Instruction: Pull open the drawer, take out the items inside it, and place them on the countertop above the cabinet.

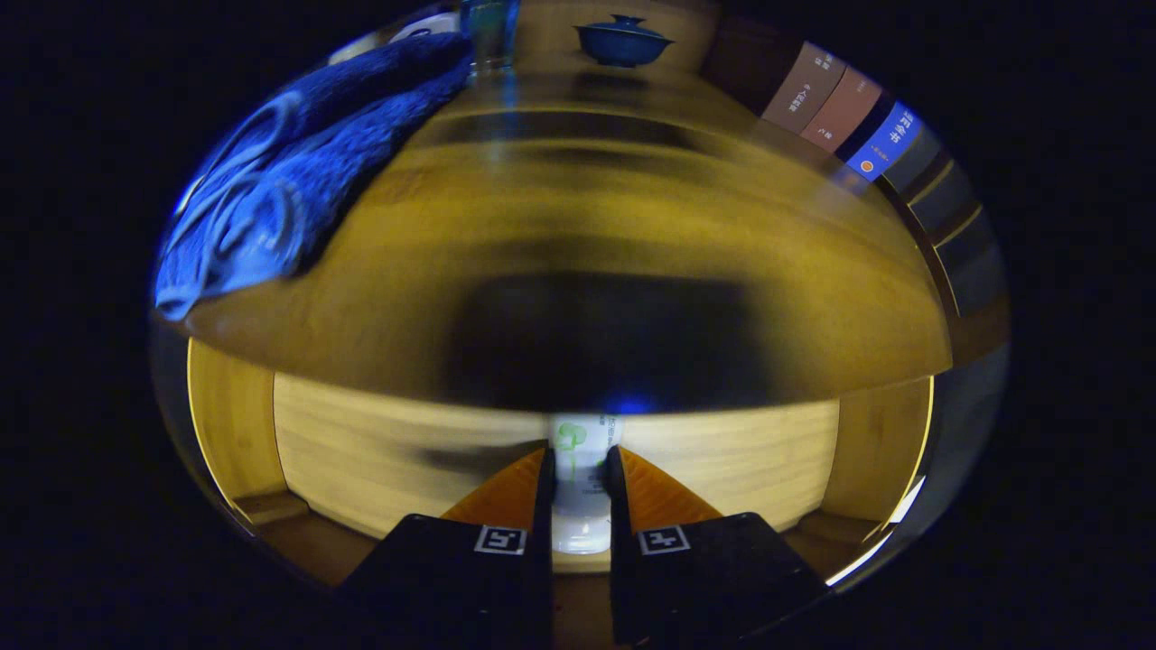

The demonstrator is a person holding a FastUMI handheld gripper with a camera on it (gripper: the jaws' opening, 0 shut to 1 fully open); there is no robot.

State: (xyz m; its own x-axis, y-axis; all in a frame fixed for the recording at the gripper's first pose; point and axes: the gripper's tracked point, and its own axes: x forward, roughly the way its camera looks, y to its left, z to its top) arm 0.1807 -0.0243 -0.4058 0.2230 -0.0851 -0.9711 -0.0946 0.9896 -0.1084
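Claw point(579, 477) clamped on white tube point(580, 469), lifted over open drawer point(406, 460).
Left and beyond: blue towel point(298, 171) on desk point(560, 226). Dead centre: tube pinched between both fingers, long axis running straight ahead along them, printed end forward. Desk top just beyond and above tube tip, so next move looks like up and forward. Far ahead: blue lidded bowl point(623, 41); right: books point(844, 108).

tube point(581, 469): white with green print, upright, clamped between gripper point(579, 469) fingers
drawer point(406, 451): open, pale wood (blurred), tube at 12 o'clock from the fingers
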